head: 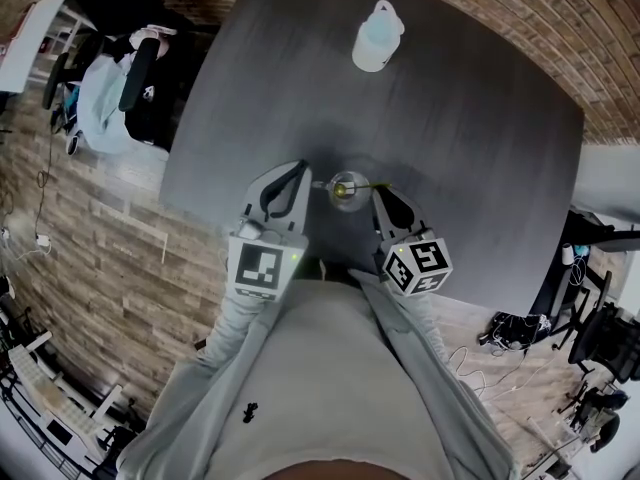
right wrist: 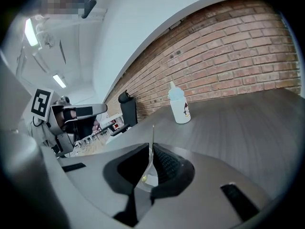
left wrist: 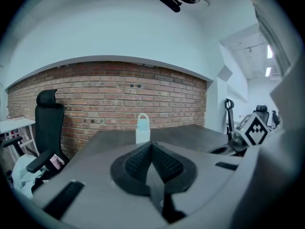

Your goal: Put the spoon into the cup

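Observation:
A clear glass cup (head: 348, 190) stands on the dark table (head: 450, 128) near its front edge, between my two grippers. My right gripper (head: 380, 197) is shut on a thin spoon (right wrist: 153, 137), seen edge-on and sticking up past the pads. In the head view the spoon (head: 374, 185) shows as a yellowish sliver reaching from the jaws to the cup's rim; whether its end is inside I cannot tell. My left gripper (head: 300, 174) sits just left of the cup, shut with nothing between its pads (left wrist: 162, 163). The right gripper's marker cube (left wrist: 257, 130) shows in the left gripper view.
A pale blue bottle (head: 377, 36) (left wrist: 142, 128) (right wrist: 179, 106) stands upright at the far side of the table. A black office chair (head: 130, 78) (left wrist: 45, 123) is off the left edge. A brick wall (left wrist: 119, 94) is behind the table, and cables (head: 505, 328) lie on the floor at right.

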Demonstrator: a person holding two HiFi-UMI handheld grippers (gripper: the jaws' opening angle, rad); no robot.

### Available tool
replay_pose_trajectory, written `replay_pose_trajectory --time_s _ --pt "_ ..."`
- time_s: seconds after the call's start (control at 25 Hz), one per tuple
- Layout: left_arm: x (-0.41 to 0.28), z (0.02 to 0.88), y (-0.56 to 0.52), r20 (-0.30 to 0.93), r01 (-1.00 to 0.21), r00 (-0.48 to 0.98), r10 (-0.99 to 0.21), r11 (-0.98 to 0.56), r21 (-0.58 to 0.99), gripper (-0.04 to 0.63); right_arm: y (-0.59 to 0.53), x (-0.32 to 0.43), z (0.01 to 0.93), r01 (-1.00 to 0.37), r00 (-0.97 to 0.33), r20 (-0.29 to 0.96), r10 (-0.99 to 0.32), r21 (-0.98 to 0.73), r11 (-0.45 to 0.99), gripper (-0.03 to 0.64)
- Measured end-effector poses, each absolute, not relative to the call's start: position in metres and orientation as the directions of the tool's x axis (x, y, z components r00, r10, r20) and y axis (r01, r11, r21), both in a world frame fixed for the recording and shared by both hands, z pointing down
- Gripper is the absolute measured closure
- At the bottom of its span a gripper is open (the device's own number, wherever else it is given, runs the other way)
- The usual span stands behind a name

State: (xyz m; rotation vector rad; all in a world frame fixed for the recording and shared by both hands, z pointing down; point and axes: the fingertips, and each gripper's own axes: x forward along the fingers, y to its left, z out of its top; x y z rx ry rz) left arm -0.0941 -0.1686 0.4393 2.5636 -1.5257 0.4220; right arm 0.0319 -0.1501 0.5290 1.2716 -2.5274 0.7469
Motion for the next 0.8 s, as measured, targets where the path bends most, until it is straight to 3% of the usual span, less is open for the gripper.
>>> replay_pose_trajectory --time_s 0.56,0.68,0.8 --pt "-0.097 0.422 -0.167 0.258 -0.892 0.428 -0.866 -0.451 -0.034 0.576 -0.150 0.033 0.529 -0.784 -0.621 0.435 -0.652 -0.342 0.518 0.593" --pt "-0.097 0.417 -0.165 0.247 -0.893 0.427 -0.870 -0.448 -0.036 0.577 -0.151 0.034 0.526 -0.782 -0.623 0.433 -0.652 -0.340 0.522 0.520" --pt "-0.095 0.413 -0.163 0.236 -0.893 0.428 -0.872 -0.449 -0.039 0.575 -0.154 0.036 0.519 -0.781 -0.625 0.418 -0.659 -0.332 0.529 0.509"
